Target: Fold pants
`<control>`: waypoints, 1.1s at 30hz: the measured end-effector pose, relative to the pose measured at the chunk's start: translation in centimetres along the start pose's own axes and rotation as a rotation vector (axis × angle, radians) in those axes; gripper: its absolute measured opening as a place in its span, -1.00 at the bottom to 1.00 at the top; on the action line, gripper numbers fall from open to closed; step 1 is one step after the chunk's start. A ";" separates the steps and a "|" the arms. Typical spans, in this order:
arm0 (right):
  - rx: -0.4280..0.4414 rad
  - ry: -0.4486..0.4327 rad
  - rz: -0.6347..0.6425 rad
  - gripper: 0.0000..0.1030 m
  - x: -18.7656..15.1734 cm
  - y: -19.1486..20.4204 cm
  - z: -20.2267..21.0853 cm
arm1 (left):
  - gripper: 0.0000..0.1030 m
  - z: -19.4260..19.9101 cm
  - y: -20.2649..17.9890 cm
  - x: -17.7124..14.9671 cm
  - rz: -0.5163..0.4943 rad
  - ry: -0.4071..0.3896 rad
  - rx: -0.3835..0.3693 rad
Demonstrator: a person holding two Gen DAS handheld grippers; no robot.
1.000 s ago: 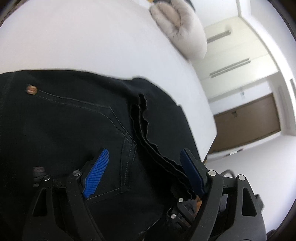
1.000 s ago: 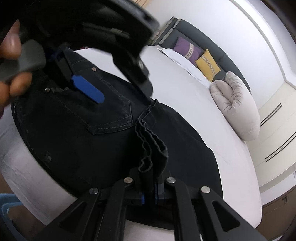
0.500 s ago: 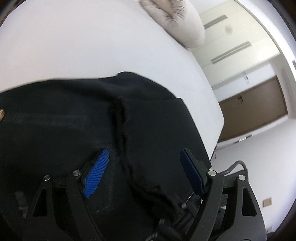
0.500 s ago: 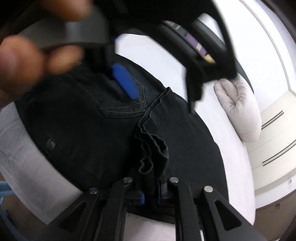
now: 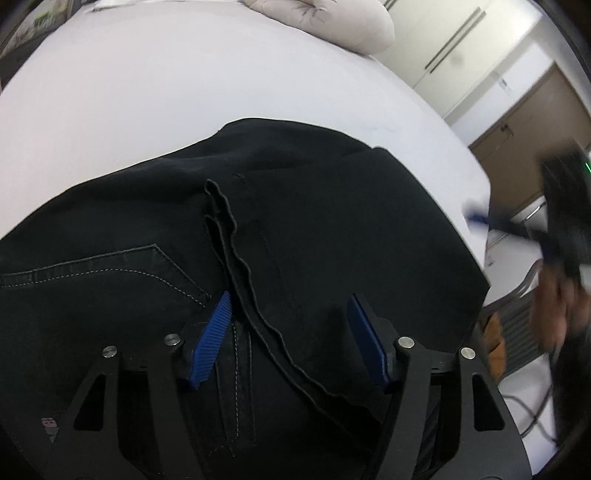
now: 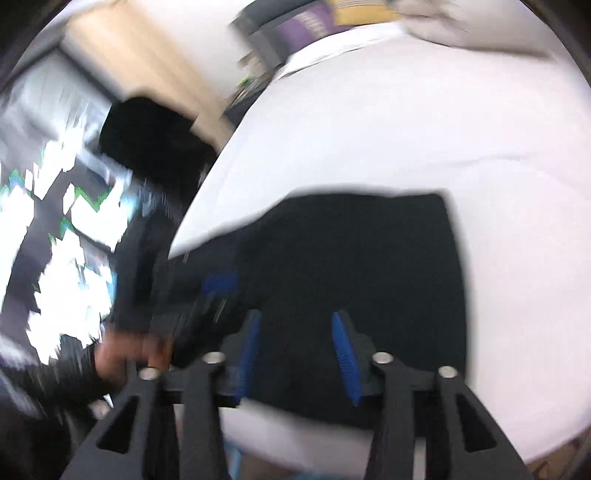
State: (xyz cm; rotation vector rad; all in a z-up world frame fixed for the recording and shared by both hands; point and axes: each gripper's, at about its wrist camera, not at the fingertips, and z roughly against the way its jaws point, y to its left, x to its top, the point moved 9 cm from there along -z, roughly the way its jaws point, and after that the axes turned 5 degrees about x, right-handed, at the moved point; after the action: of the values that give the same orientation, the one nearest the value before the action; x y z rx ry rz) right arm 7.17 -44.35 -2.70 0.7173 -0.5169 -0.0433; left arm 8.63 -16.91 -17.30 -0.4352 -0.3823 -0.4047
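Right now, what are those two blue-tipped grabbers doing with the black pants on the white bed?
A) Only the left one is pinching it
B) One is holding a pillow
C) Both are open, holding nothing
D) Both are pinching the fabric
C: the left gripper and the right gripper both show spread blue pads with nothing between them, above the black pants.

The left wrist camera looks forward and down, very near the black pants (image 5: 314,229), toward the pillow (image 5: 332,22) at the far end of the white bed (image 5: 147,92). The right wrist camera sits a little higher and is blurred. Both views share the pants (image 6: 351,251) and the bed (image 6: 443,129).
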 end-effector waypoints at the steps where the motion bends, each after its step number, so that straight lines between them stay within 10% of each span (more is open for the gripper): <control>1: 0.037 -0.006 -0.049 -0.41 1.4 -1.3 -0.5 | 0.23 0.0 -0.1 -0.1 -0.012 -0.002 0.011; 7: 0.069 0.085 -0.259 -0.54 3.4 -7.3 -6.8 | 0.23 -0.3 -1.0 0.1 -0.072 -0.008 0.057; 9: 0.069 0.112 -0.301 -0.98 1.8 -8.4 -7.5 | 0.23 -0.8 -1.5 0.0 -0.073 -0.007 0.061; 19: 0.152 0.128 -0.294 -0.96 -8.6 -4.1 -1.1 | 0.23 -0.4 -1.2 -0.6 -0.073 -0.032 0.059; 29: 0.123 -0.012 -0.372 -0.99 -10.0 -5.6 -0.3 | 0.24 4.5 0.6 -1.9 0.020 -0.103 0.026; 31: 0.107 -0.042 -0.329 -0.37 -9.1 -4.3 0.8 | 0.24 8.5 1.9 -2.6 0.062 -0.174 0.012; 33: 0.142 -0.127 -0.304 0.69 -7.9 -1.9 1.9 | 0.35 12.2 3.4 -3.6 0.095 -0.239 0.017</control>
State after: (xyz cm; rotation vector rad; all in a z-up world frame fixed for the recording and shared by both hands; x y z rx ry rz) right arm -0.42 -45.29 -6.13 0.9319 -0.5321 -0.3407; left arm 3.86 -7.26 -9.74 -0.4847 -0.5940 -0.2570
